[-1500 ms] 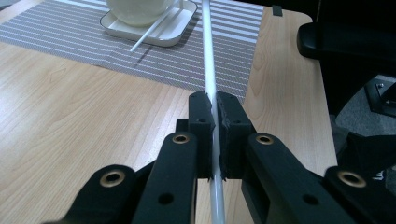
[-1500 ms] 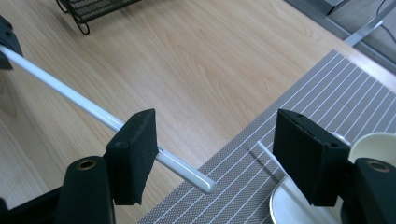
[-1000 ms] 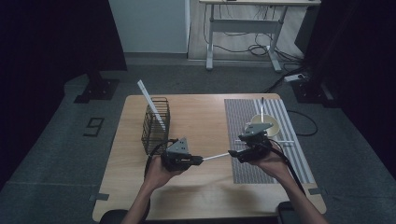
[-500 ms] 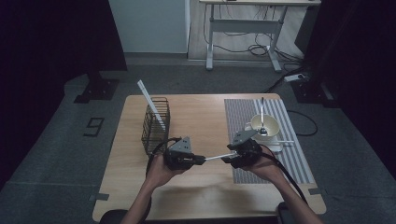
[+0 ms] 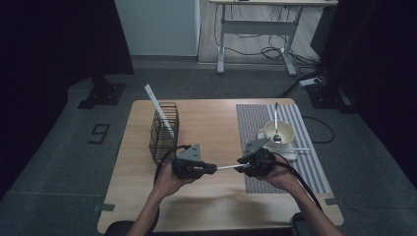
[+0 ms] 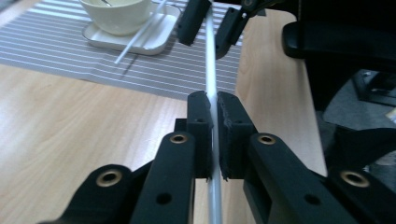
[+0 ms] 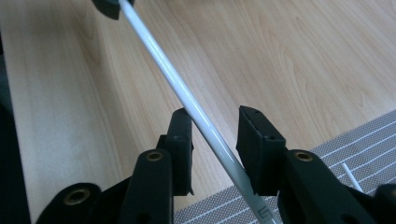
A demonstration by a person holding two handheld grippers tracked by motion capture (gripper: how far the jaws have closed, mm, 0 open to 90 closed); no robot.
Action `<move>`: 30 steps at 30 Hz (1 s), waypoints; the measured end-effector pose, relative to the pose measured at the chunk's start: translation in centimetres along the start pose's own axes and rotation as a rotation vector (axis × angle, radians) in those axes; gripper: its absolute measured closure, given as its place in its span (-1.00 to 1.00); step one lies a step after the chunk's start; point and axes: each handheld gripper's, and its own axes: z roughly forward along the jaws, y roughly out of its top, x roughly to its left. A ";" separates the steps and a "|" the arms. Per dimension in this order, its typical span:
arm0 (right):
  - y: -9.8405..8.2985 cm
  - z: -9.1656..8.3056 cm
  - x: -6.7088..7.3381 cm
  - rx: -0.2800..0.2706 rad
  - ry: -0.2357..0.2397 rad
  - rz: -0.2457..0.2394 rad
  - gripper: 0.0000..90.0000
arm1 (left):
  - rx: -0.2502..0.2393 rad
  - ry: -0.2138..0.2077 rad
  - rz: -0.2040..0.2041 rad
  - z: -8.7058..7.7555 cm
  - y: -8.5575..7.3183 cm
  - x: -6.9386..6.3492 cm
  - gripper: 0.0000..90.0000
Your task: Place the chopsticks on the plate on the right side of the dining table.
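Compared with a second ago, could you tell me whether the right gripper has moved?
Yes. The right gripper has shifted left, away from the bowl and off the striped mat, its jaws closing around the white stick.

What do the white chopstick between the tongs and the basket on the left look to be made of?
White chopstick: likely plastic or melamine, since it is smooth, uniform white and shows a glossy highlight. Basket: dark metal wire, probably coated; it is a thin open grid you can see through, with a matte look.
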 end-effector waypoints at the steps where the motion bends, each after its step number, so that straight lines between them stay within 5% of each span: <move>1: 0.0 -0.1 0.0 0.007 0.010 -0.002 0.54 | 0.001 0.007 0.000 0.0 0.0 0.0 0.80; 9: -0.1 -0.4 0.1 0.027 0.059 -0.012 0.67 | -0.003 0.084 -0.002 -0.3 -0.2 -0.1 0.36; 18: -0.3 -1.0 0.3 0.047 0.073 -0.056 0.78 | -0.045 0.145 -0.052 -1.0 -0.5 0.3 0.00; 30: -0.7 -2.1 0.4 0.045 0.082 -0.078 0.85 | -0.073 0.172 -0.093 -1.5 -0.6 0.4 -0.26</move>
